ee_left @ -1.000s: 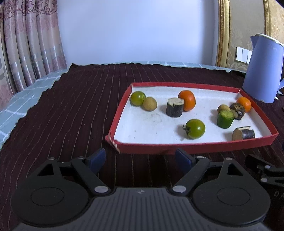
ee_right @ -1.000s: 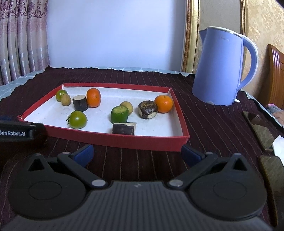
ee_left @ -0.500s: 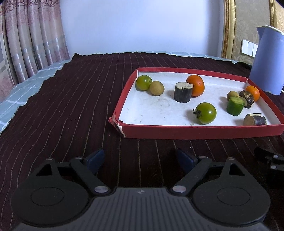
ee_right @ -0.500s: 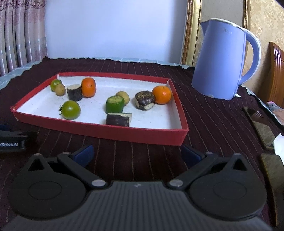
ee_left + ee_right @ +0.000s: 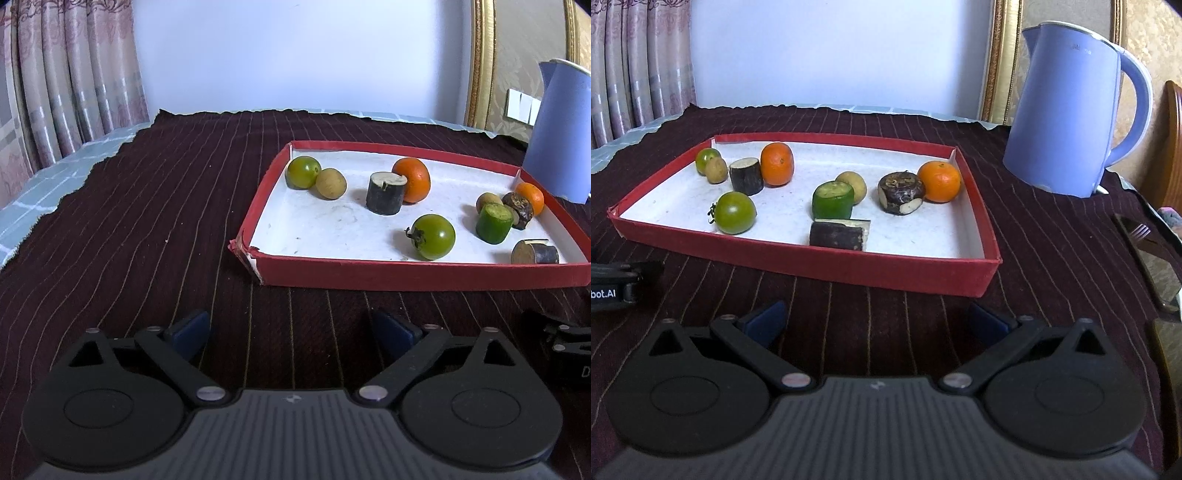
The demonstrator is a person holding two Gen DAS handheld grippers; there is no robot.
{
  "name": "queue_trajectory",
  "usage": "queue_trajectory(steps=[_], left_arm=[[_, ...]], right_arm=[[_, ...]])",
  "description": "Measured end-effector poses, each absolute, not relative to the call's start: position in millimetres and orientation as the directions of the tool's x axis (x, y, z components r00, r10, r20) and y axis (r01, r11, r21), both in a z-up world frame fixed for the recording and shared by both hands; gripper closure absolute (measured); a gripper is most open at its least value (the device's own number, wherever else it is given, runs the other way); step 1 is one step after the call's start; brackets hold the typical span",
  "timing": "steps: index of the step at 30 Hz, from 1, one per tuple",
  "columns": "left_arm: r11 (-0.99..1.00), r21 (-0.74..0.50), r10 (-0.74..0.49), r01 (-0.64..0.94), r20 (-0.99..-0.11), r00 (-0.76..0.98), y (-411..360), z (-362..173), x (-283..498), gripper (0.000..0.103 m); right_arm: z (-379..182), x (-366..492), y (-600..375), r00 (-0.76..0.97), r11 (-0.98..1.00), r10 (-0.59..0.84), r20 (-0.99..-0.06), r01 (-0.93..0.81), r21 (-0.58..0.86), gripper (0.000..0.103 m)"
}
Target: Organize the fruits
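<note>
I hold both grippers, left and right, spread and empty, low over the cloth before the tray, so every fruit inside, scattered unsorted like the tomato, stays visible.

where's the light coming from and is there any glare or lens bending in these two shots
Left wrist view: the green tomato carries a highlight on top, so light falls from above; the tray front edge bows from the fisheye. Right wrist view: the kettle leans inward near the frame edge, the pale wall is bright, nothing looks blurred.
</note>
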State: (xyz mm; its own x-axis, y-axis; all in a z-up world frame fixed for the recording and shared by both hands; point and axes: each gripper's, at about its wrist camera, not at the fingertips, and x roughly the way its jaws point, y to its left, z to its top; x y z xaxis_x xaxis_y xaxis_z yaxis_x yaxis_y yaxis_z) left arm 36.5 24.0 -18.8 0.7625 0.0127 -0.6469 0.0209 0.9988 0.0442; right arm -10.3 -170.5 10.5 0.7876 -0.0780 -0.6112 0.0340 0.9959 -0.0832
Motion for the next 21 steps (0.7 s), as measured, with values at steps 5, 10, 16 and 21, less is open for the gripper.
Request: queue_trajectory(steps=[5, 10, 16, 21], left_arm=[[0.998, 0.053, 0.021, 0.018, -0.644, 0.765, 23, -19, 36, 0.005], [0.998, 0.057, 0.027, 0.012, -0.642, 0.766, 22, -20, 36, 0.003], [0.998, 0.064, 0.035, 0.007, -0.640, 0.767, 21, -21, 36, 0.002], [0.998, 0.068, 0.040, 0.005, -0.639, 0.768, 20, -21, 35, 0.002]], right_arm=[[9, -13, -174, 0.788, 0.997, -0.070, -0.611, 0.043, -0.059, 0.000], [7, -22, -177, 0.798, 0.998, -0.056, -0.600, 0.043, -0.037, 0.000], [7, -21, -177, 0.796, 0.998, -0.057, -0.602, 0.043, -0.039, 0.000], [7, -21, -177, 0.797, 0.998, -0.057, -0.602, 0.042, -0.038, 0.000]])
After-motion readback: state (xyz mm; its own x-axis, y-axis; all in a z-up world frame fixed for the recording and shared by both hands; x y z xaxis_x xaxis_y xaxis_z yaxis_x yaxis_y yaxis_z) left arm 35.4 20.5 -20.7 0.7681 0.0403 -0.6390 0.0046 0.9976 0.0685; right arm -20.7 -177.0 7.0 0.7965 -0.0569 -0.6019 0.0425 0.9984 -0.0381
